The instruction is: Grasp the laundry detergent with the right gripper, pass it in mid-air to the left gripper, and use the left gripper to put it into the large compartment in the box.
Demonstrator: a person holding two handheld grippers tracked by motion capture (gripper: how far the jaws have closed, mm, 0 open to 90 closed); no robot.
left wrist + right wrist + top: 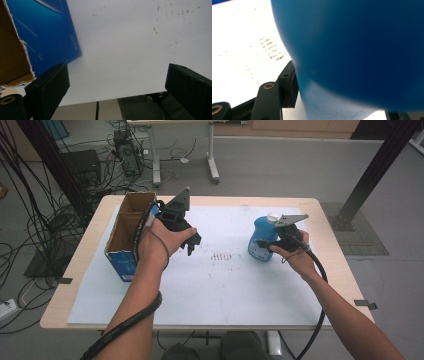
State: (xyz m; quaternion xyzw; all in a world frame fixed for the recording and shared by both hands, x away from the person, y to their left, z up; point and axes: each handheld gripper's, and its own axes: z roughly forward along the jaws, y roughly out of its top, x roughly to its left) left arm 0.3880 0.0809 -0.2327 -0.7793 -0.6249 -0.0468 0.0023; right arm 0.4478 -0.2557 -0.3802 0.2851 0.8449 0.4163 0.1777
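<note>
**Getting the bottle safely toward the box**

The right gripper (272,245) pinches the blue bottle (261,239) low on its body, near the table's (300,205) right edge; the grip looks firm, one jaw pressed to its side. Lift it straight, keep it upright so the white cap (272,217) stays on top. The left gripper (192,243) hangs spread wide and empty beside the open cardboard box (127,232) at the left edge; it could steady that box.

Small pale lettering on the blue box (50,32) side, too blurred to read; bottle (262,240) label illegible too.
</note>
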